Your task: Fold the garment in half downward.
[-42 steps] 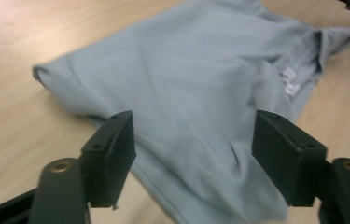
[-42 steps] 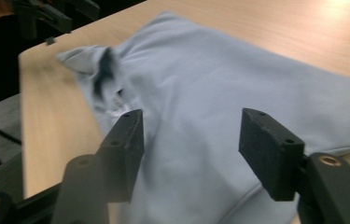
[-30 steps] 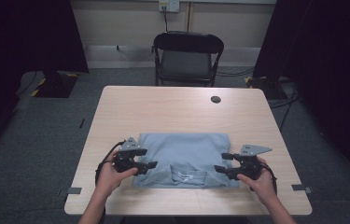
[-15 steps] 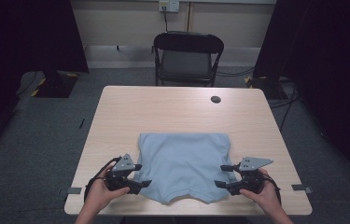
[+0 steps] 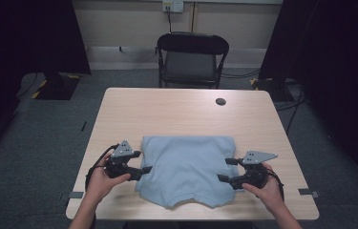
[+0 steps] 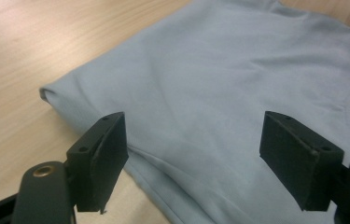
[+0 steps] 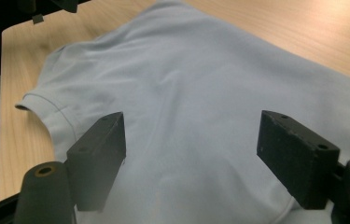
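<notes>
High overview, two close views, shared shirt (image 5: 186, 169)

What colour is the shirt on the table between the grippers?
The shirt is plain light blue, no pattern; it shows best in the high view.

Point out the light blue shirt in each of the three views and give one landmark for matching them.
High view: the light blue shirt lies flat at the table's near edge, between both grippers.
Left gripper view: the shirt spreads beyond the open jaws, its corner at left.
Right gripper view: the shirt covers the middle, its sleeve hem at left.
Shared landmark: the pale wooden table.
</notes>
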`<move>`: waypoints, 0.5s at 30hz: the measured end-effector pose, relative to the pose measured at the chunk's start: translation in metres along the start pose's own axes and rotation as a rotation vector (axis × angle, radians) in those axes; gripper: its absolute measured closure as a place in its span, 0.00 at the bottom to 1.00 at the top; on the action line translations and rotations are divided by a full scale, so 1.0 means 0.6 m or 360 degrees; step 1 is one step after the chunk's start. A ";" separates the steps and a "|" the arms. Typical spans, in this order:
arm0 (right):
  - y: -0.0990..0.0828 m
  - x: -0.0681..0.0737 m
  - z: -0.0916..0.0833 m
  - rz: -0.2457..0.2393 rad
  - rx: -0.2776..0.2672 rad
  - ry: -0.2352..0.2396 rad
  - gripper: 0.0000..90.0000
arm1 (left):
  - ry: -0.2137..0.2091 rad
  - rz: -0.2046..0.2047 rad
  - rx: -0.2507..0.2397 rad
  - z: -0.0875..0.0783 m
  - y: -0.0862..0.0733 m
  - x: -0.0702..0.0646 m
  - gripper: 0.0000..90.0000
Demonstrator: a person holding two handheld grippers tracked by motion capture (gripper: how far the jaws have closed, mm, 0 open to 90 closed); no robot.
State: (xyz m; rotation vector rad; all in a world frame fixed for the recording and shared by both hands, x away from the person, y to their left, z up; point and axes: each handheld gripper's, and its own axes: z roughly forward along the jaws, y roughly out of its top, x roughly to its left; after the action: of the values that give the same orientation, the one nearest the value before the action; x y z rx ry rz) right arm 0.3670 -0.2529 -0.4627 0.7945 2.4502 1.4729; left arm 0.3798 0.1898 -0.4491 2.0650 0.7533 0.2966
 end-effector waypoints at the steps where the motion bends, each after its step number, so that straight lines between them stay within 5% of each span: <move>1: 0.003 0.000 0.001 -0.0005 -0.0007 0.0001 0.25 | 0.0002 -0.0003 -0.0001 0.000 0.003 0.003 0.25; 15: 0.017 -0.001 0.025 -0.0006 0.0005 -0.0020 0.19 | 0.0052 -0.0068 -0.0024 0.004 0.011 0.038 0.19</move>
State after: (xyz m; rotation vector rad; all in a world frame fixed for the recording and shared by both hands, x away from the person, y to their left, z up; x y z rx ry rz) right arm 0.3772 -0.2379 -0.4616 0.7969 2.4444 1.4589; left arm 0.4014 0.1993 -0.4464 2.0318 0.8112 0.3115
